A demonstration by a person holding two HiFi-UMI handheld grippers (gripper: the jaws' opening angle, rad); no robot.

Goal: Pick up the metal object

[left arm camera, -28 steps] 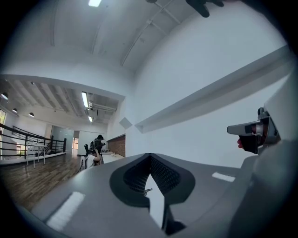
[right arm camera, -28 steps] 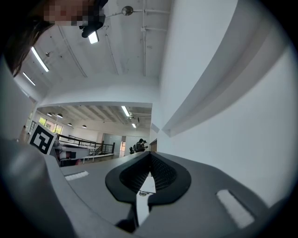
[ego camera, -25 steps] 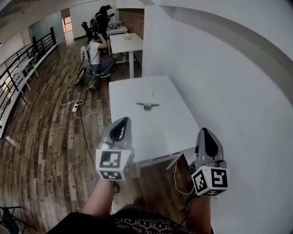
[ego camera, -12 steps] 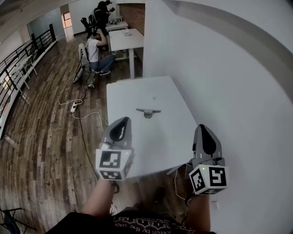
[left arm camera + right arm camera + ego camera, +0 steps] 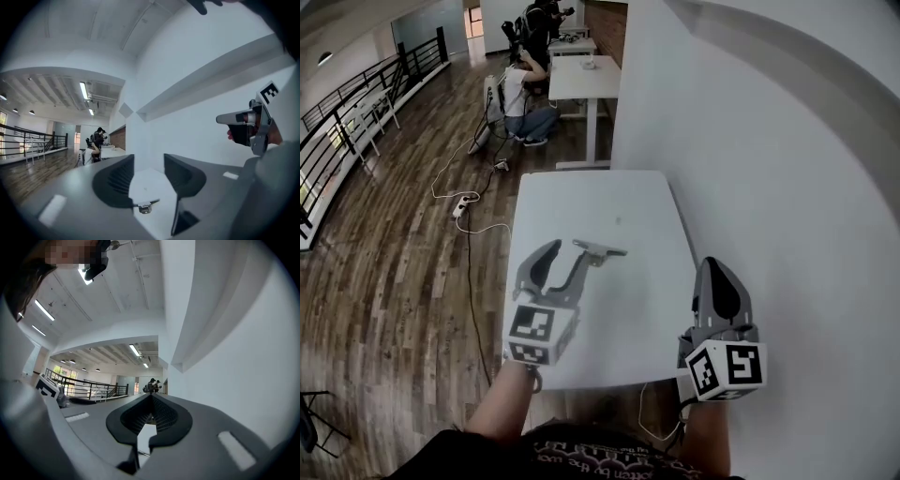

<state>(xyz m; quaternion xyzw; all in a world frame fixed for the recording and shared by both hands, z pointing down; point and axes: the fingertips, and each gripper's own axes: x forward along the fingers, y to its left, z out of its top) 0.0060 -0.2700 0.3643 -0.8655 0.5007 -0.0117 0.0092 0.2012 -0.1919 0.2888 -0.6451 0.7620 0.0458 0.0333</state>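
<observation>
A small flat metal object [image 5: 600, 249] with a round boss lies near the middle of the white table [image 5: 581, 202]. My left gripper [image 5: 565, 253] hovers just short of it, over the table's near half. Its jaws are opening and nothing is between them. In the left gripper view the metal object [image 5: 144, 206] shows low in the gap of the left gripper [image 5: 149, 161]. My right gripper [image 5: 717, 272] hangs at the table's near right corner, shut and empty. In its own view the right gripper [image 5: 151, 398] has its pads together.
A white wall [image 5: 750, 169] runs close along the table's right side. Farther back stands another white table [image 5: 586, 80] with a seated person [image 5: 523, 103] beside it. A power strip [image 5: 461, 204] and cables lie on the wooden floor at the left. A black railing [image 5: 356, 131] lines the far left.
The left gripper's jaws have parted. The table and the metal object have come closer, and the object now lies just ahead of the left gripper. The right gripper stays shut.
</observation>
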